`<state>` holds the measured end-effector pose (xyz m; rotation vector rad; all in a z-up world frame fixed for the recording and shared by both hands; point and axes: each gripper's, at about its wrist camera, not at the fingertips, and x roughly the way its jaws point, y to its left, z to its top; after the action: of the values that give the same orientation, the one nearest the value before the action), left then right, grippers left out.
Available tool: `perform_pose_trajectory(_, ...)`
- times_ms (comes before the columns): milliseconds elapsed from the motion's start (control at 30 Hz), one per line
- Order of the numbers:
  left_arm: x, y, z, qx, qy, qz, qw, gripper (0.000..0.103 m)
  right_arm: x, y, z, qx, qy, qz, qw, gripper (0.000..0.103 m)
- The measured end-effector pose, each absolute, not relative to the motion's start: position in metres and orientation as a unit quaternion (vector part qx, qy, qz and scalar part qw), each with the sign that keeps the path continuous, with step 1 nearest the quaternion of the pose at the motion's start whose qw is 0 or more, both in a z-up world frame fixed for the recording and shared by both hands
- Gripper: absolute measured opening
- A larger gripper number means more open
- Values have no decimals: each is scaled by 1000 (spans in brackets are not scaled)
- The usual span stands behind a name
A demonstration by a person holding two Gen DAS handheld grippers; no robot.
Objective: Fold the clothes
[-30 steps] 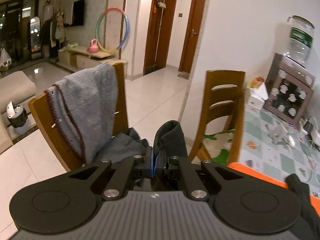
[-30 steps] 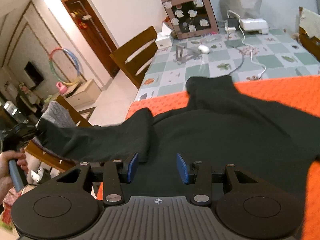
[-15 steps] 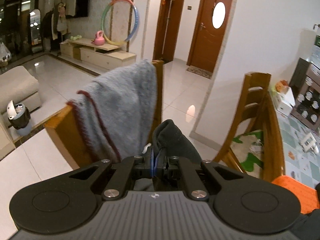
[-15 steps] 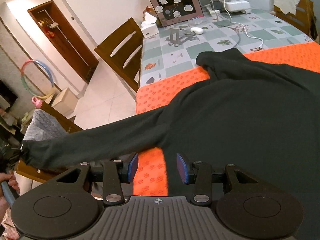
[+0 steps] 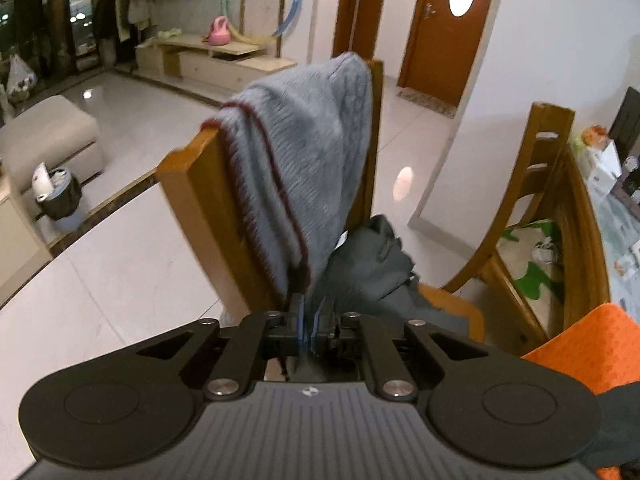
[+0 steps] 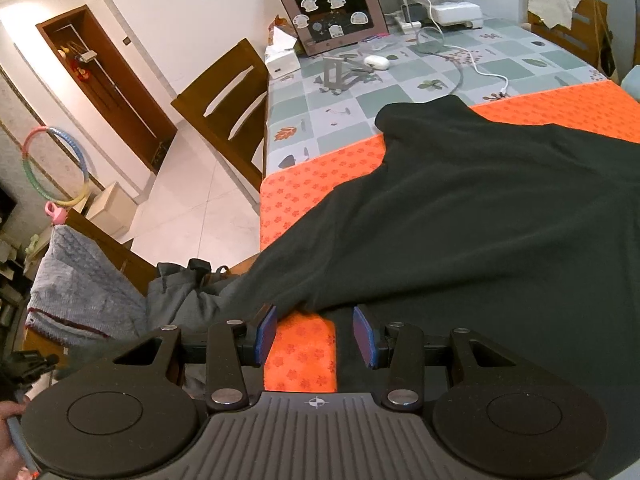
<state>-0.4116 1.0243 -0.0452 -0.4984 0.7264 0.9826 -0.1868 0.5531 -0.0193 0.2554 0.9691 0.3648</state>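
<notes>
A black long-sleeved top (image 6: 480, 240) lies spread on an orange mat (image 6: 312, 184) on the table. Its left sleeve (image 6: 304, 272) runs off the mat's edge toward a chair and slips out of sight behind my right gripper. My right gripper (image 6: 314, 336) is open, low over the mat at the underarm, with nothing between its fingers. My left gripper (image 5: 310, 318) is off the table beside the chair, its pads almost together. Dark cloth shows between the finger bases. No cuff sticks out above the pads. The top's black edge (image 5: 616, 420) shows at lower right.
A wooden chair (image 5: 192, 208) carries a grey knit sweater (image 5: 304, 152) over its back and a dark grey garment (image 5: 372, 268) on its seat. A second chair (image 6: 232, 92) stands at the table's side. A stickered box (image 6: 328, 12), a cable (image 6: 460, 68) and small items sit beyond the mat.
The left gripper drew the sleeve out sideways, then dropped toward the chair; the cuff no longer pokes above its pads. The sleeve now sags off the mat. The right gripper stayed open.
</notes>
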Motion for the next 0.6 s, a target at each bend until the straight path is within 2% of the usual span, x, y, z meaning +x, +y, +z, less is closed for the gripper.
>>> perform_pose_trajectory(33,-413,1022,-47,-231,337,458,789,35,-187,551,-19,118,461,174,862,45)
perform_pose_trajectory(67,-414,1019,-48,-230,336,458,790,45,-187,548,-18,113,460,173,863,45)
perform_pose_trajectory(367,-394,958,-44,-209,321,385,840,45,-190,493,-21,112,450,155,872,45)
perform_pose_trajectory(600,-377,876,-42,-208,307,357,857,47,-190,418,-31,102,445,156,876,45)
